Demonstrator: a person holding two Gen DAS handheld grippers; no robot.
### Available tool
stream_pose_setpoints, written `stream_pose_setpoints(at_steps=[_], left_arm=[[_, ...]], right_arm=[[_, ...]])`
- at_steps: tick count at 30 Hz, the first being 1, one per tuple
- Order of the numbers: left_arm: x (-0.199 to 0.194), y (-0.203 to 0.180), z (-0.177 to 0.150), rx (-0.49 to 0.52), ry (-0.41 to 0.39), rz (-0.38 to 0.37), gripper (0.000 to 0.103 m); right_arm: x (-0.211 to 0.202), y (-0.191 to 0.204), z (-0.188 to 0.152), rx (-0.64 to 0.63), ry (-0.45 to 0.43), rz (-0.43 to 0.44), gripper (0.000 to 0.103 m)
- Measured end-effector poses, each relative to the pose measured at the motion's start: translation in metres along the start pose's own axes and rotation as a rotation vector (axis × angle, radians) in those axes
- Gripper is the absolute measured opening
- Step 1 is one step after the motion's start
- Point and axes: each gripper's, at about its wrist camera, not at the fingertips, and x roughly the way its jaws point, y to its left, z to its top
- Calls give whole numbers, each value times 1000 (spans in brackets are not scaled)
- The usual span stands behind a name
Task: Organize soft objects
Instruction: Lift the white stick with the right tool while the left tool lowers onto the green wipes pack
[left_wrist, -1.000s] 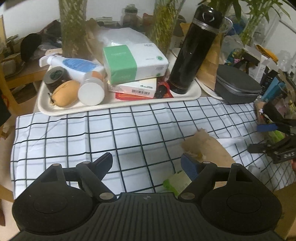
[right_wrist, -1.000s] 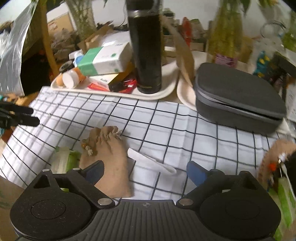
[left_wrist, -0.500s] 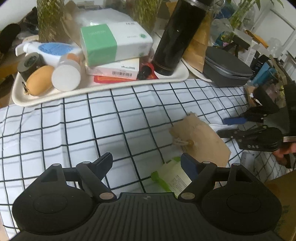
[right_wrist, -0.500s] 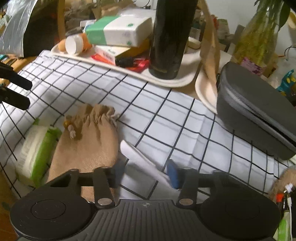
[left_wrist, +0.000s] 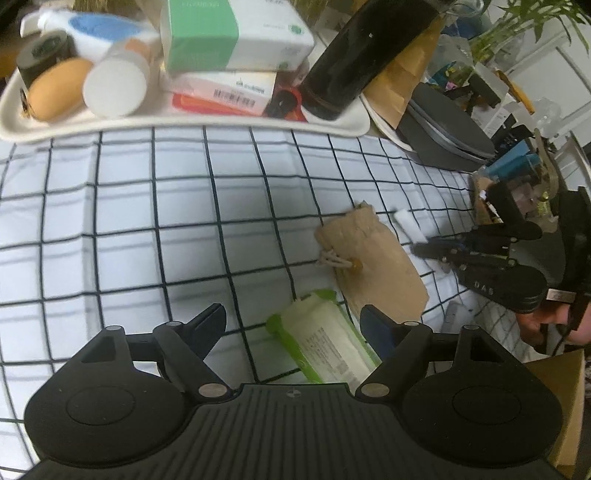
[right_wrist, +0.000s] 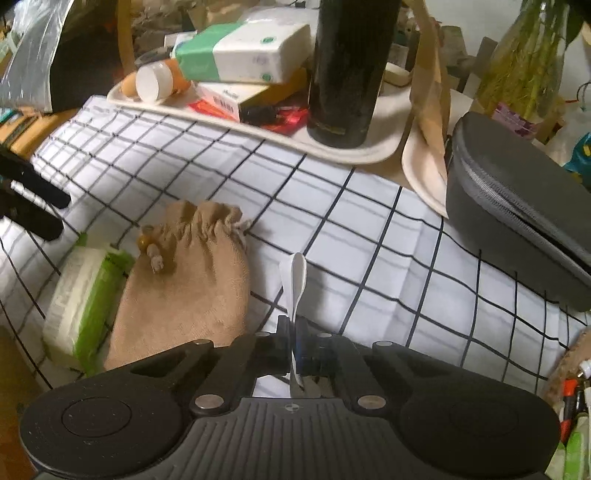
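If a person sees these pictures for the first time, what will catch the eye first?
First, the right hand-held gripper, shut on a white strip that sticks up over the checked cloth. Just left of it lies a tan pouch with a green wipes pack touching its far side. Behind them a tall black bottle stands on a cluttered tray.

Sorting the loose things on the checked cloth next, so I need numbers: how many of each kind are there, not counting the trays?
Tan drawstring pouch: 1
Green-and-white wipes pack: 1
White strip, pinched in the right gripper: 1
Total: 3
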Motion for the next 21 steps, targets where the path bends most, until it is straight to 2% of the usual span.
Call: stream_pose_setpoints(at_steps=[5,7,13,18,21], left_arm=[[12,6,3,-54,64,-78,75],[19,6,6,-68,95,-85,75],[31,-7,16,-33,160,-38,75],[42,-24,24,37,249,23,75],[46,-25,25,20,286,28,75]], right_arm=[[-11,-6,6,28,-43,-2,5],[-14,-8,8,40,-56,-1,5],[-24,-12,11,46,-87,-5,5],[-30,-13,14,46,-106,-11,5],[-33,-13,15,48,-113,-8,5]])
